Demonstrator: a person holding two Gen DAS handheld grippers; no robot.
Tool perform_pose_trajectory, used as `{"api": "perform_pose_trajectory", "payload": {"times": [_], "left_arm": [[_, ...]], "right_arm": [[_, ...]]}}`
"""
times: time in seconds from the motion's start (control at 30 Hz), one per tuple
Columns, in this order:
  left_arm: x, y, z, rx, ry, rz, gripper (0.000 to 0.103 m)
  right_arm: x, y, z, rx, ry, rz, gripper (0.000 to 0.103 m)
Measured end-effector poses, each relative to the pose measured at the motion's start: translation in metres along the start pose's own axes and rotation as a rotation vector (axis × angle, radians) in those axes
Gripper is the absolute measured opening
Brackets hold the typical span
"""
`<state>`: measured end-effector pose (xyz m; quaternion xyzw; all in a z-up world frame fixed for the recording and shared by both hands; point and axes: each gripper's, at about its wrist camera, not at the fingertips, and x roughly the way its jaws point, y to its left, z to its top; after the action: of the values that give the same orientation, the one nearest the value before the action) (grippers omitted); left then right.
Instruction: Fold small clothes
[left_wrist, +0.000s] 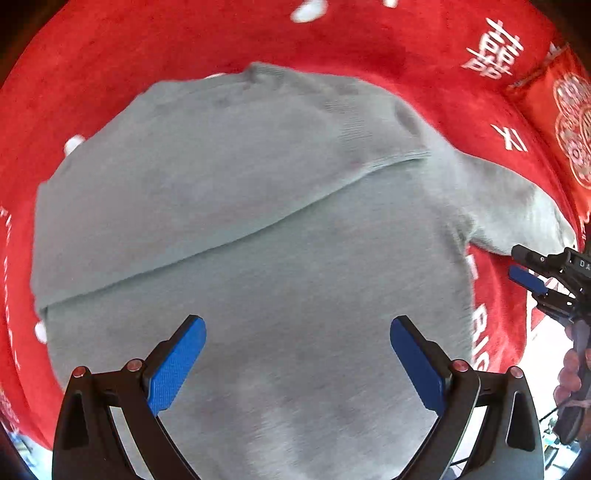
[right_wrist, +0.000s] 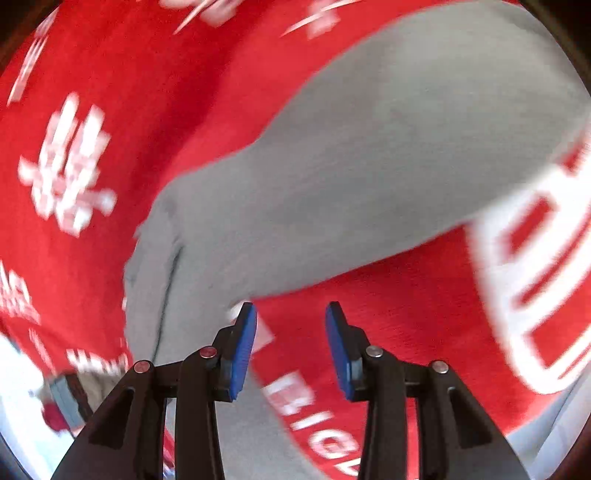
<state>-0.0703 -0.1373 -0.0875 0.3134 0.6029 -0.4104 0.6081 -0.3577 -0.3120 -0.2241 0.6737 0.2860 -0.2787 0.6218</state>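
A grey knitted sweater (left_wrist: 258, 229) lies flat on a red blanket (left_wrist: 369, 40) with white characters. One sleeve is folded across its body. The other sleeve (left_wrist: 517, 206) sticks out to the right. My left gripper (left_wrist: 297, 328) points straight down over the lower body of the sweater, open wide, with nothing between its blue pads. In the right wrist view this sleeve (right_wrist: 369, 166) runs from upper right to its cuff (right_wrist: 147, 280) at lower left. My right gripper (right_wrist: 291, 325) (left_wrist: 514, 261) is open just beside the sleeve's lower edge, with only red blanket showing between its pads.
A red cushion (left_wrist: 569, 122) with a white pattern lies at the far right. The blanket's edge (left_wrist: 524, 343) drops off at the lower right, where a person's hand (left_wrist: 570, 373) holds the right gripper. Blurred clutter (right_wrist: 66, 395) shows beyond the blanket at lower left.
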Motion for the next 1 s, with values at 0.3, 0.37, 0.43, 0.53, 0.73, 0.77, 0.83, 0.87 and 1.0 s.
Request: {"api": "perform_pose_trajectory", "payload": {"times": [0.3,0.37,0.43,0.53,0.73,0.77,0.83,0.87,1.0], "left_arm": [[0.014,-0.073,0.043,0.073,-0.035,-0.049,0.100],[0.019,-0.092,0.054,0.093,-0.053,-0.060,0.100],[0.023,-0.105,0.062,0.108,-0.063,-0.072,0.100],[0.027,-0.125,0.076,0.121,-0.092,-0.081,0.100],[0.041,-0.142,0.096,0.087,-0.134,-0.048,0.100],[0.046,-0.144,0.096,0.092,-0.133,-0.035,0.100],[0.063,-0.154,0.096,0.123,-0.100,0.009,0.100],[0.071,-0.158,0.094,0.152,-0.088,0.051,0.100],[0.075,-0.168,0.089,0.235,-0.105,0.106,0.100]], "right_arm": [[-0.054,-0.082,0.022,0.257,-0.205,0.145,0.045],[-0.056,-0.084,0.027,0.252,-0.224,0.165,0.047],[-0.056,-0.088,0.035,0.261,-0.239,0.196,0.047],[-0.058,-0.086,0.046,0.252,-0.262,0.217,0.047],[-0.068,-0.094,0.063,0.263,-0.292,0.248,0.048],[-0.067,-0.099,0.064,0.290,-0.298,0.273,0.048],[-0.064,-0.107,0.066,0.358,-0.301,0.332,0.047],[-0.062,-0.110,0.066,0.386,-0.300,0.358,0.036],[-0.055,-0.107,0.070,0.439,-0.278,0.506,0.010]]}}
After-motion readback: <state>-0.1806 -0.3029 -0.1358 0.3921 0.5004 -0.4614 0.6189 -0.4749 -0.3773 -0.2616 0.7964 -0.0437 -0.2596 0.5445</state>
